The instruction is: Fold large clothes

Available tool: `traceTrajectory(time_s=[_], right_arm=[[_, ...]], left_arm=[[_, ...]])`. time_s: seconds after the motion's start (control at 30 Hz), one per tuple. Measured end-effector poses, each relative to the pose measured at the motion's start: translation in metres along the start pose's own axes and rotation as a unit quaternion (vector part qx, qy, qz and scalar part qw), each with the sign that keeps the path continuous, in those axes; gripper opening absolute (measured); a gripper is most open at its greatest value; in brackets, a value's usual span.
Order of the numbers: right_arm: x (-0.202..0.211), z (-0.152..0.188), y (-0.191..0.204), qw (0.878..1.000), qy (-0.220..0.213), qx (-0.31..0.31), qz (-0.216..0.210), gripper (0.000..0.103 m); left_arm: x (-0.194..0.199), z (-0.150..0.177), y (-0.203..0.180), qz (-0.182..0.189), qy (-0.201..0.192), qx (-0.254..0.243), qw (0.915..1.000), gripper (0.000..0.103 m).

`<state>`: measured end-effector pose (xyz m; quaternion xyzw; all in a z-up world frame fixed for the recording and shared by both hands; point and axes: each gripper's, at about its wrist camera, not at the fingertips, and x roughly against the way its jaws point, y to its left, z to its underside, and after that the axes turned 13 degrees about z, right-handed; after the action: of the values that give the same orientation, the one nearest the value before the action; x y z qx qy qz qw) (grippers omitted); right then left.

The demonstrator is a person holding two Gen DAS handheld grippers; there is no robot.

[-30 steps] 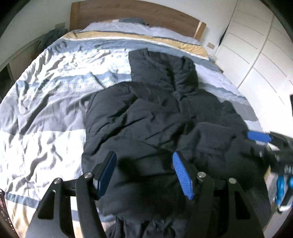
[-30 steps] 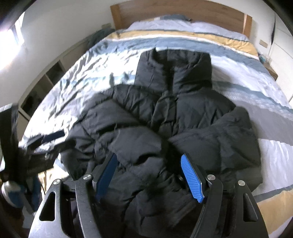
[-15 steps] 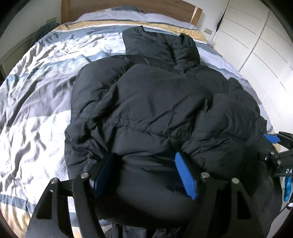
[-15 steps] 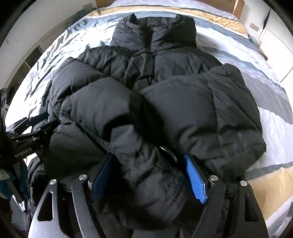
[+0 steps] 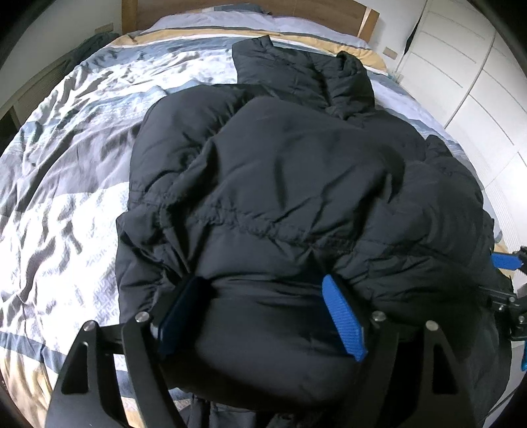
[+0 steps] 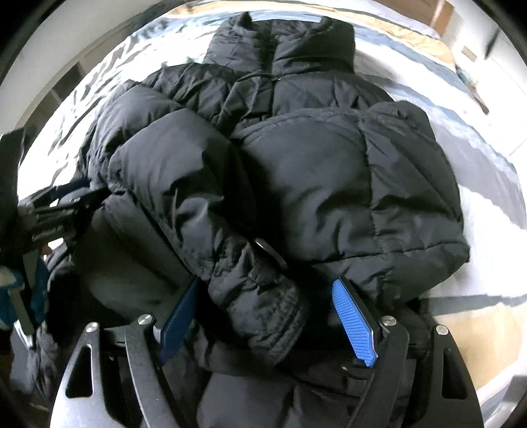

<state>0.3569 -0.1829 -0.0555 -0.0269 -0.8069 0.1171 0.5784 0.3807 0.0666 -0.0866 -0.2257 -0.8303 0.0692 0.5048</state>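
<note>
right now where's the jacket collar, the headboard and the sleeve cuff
jacket collar [image 6: 280, 42], right wrist view, on the upright collar front
headboard [image 5: 316, 13], left wrist view, on its wooden face
sleeve cuff [image 6: 273, 316], right wrist view, on its ribbed end

Black quilted puffer jacket [image 5: 290, 184], lying on a striped duvet [image 5: 66, 184] with its collar [image 6: 280, 42] standing up at the far end. Front closed, a drawcord looped just below the collar. Both sleeves folded inward across the chest, left one over the middle. Elastic-gathered hem turned up over the body nearest the cameras. Small metal ring, possibly a snap, beside the right cuff [image 6: 260, 312].
</note>
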Motion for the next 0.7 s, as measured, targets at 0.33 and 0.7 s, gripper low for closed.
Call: traceTrajectory(time_s=[0.33,0.7], right_arm=[[0.043,-0.015,0.009,0.999,-0.032,0.036,0.015,0.079],[0.006,-0.024,0.038,0.999,-0.013,0.052,0.000,0.079]], left_arm=[[0.035,-0.005,0.001,-0.022,-0.014,0.001,0.9997,0.077],[0.013,0.001,0.013,-0.026,0.002,0.021,0.9994,0.078]])
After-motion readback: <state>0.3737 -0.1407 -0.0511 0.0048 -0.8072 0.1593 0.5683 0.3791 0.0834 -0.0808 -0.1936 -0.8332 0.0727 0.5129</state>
